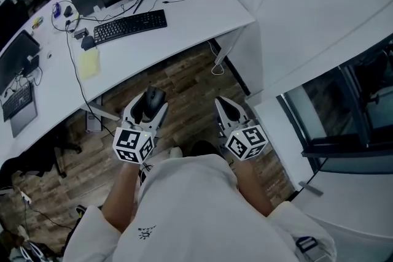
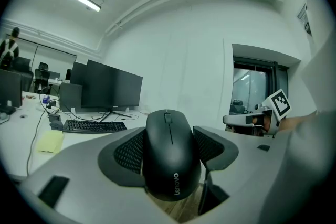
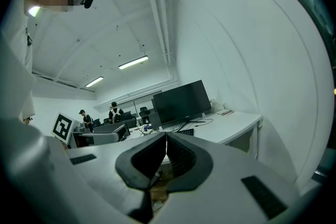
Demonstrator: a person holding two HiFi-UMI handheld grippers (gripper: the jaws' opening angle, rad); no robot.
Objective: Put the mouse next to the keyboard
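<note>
Left gripper view looks straight along the left tongs (image 1: 150,108), which stand wide and press on either flank of the black mouse (image 2: 172,155), its wheel end pointing away from the handle; the hold looks square and firm. Level with them and off to their right, the right tongs (image 3: 166,143) have their pads drawn together with nothing between. Both hang over the wooden floor (image 1: 184,80), short of the white counter (image 1: 190,15), so the mouse is in the air: this is the carrying step, I judge, with the placing not yet done. The keyboard (image 1: 129,26) lies well ahead of the left tongs and a little to their left, with bare counter just past its right end. The next move calls for a forward reach over the counter's edge, lowering the mouse flat beside the keyboard before the pads part
</note>
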